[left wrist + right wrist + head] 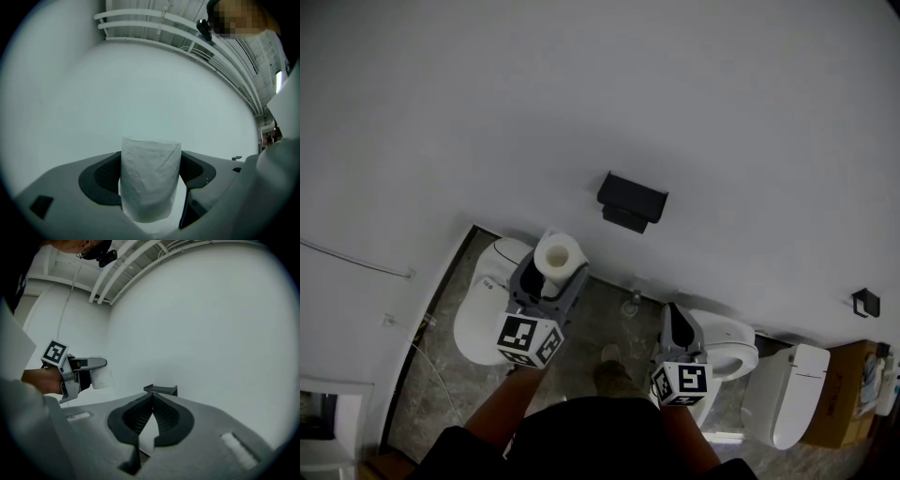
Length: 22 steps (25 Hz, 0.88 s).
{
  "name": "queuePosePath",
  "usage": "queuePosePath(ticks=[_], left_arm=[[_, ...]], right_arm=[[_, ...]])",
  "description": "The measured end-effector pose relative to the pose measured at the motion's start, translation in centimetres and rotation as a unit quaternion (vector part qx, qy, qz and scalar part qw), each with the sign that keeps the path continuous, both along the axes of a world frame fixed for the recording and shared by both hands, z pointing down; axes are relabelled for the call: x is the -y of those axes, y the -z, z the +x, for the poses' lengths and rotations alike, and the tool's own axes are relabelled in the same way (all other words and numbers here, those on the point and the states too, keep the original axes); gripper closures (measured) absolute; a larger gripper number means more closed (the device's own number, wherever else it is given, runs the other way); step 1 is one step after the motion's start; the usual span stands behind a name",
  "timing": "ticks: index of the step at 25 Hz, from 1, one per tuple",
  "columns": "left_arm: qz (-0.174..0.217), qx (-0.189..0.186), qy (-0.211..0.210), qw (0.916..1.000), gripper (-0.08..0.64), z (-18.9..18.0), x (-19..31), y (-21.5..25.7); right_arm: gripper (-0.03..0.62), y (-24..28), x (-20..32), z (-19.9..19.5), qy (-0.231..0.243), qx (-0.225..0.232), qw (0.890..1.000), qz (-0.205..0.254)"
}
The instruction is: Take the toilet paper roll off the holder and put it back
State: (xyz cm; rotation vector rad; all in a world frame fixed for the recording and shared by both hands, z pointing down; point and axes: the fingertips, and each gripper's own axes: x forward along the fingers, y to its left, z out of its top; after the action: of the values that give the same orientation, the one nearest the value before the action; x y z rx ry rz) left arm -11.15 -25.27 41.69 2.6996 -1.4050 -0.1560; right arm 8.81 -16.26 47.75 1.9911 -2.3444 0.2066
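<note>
**While the roll is off the holder, hold it gently**

Since your left gripper (551, 277) is the one carrying the load, start there. Its jaws are pressed on the curved sides of the toilet paper roll (151, 183), which stands upright between them with the open tube end facing up. Your right gripper (151, 401) is beside it, jaws drawn together on nothing, so it is free to help.

Expect the roll to be very light and soft. It will likely dent under a hard squeeze, and the outer sheets may slide or unwind if you pinch only the surface. Grip it across the middle of the curved side, as you have it, with just enough pressure to keep it from dropping. Keep the jaws off the ends so the tube stays round and open.

Farther out, the black holder (632, 202) is fixed to the white wall (694, 103), up and to the right of the roll and well apart from it. Its bar cannot be made out, so bring the roll in slowly and line up the tube as you near it.
</note>
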Motion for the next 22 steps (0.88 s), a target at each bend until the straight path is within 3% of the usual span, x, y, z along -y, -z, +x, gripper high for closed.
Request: queuePosePath(ticks=[3,8,17,22], left_arm=[[0.019,0.011,-0.015,0.9996,0.196,2.7,3.3,0.9],[-0.004,-0.001,-0.04,0.9992,0.196,6.7,9.0,-0.2],[0.003,0.007,-0.087,0.9961,0.196,14.1,17.1,-1.4],[0.006,0.045,-0.087,0.9952,0.196,17.2,19.8,-3.7]], right_arm=[[0.594,0.1,0.7,0.3,0.001,0.007,1.0,-0.004],[0.594,0.1,1.4,0.9,-0.01,0.03,0.999,-0.007],[0.594,-0.8,2.0,1.2,-0.002,0.031,0.999,-0.018],[0.594,-1.5,1.9,2.1,-0.006,0.035,0.999,-0.02]])
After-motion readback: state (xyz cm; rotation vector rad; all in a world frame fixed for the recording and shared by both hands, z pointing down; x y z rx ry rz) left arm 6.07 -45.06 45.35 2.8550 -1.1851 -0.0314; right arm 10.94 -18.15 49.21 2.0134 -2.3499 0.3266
